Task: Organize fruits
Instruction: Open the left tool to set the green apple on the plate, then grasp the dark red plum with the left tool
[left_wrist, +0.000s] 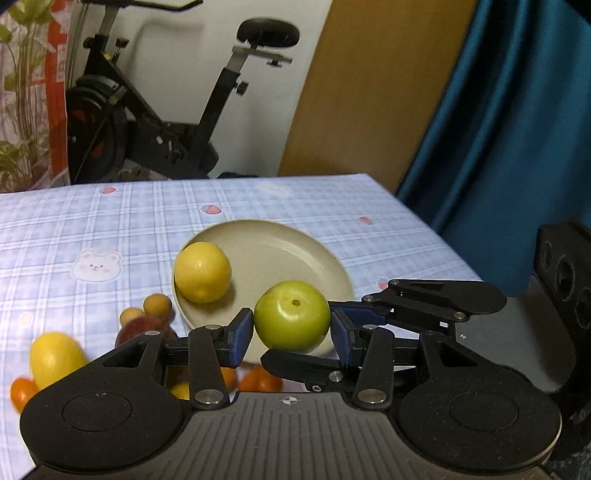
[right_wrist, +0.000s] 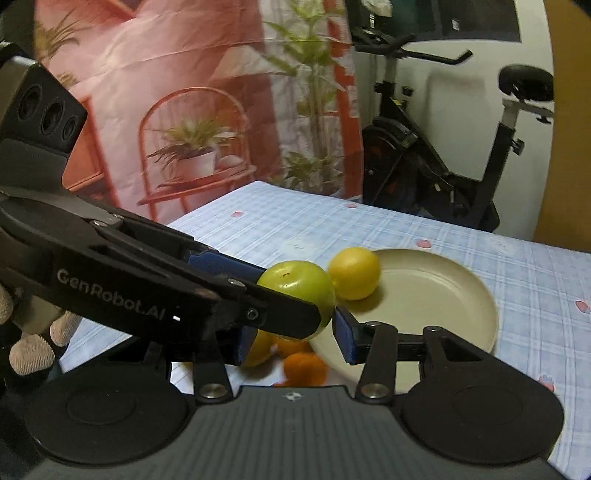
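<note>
A green round fruit (left_wrist: 291, 319) hangs in the air just in front of a beige plate (left_wrist: 325, 258). My left gripper (left_wrist: 291, 341) is shut on it, one blue pad at each side. My right gripper (right_wrist: 295, 341) reaches in from the right and is shut on the same green fruit (right_wrist: 299, 284), its pads crossing the left gripper's fingers (right_wrist: 288, 317). A yellow lemon (left_wrist: 202, 272) lies on the plate's left part. On the cloth lie another lemon (left_wrist: 55, 356), a reddish fruit (left_wrist: 140, 328), small yellow fruits (left_wrist: 157, 304) and oranges (right_wrist: 304, 365).
The table wears a blue checked cloth (left_wrist: 110, 221); its far edge and right edge are close. Beyond it stand an exercise bike (left_wrist: 147, 110), a teal curtain (left_wrist: 498, 129) and a printed backdrop (right_wrist: 184, 110). A gloved hand (right_wrist: 33, 350) holds the left gripper.
</note>
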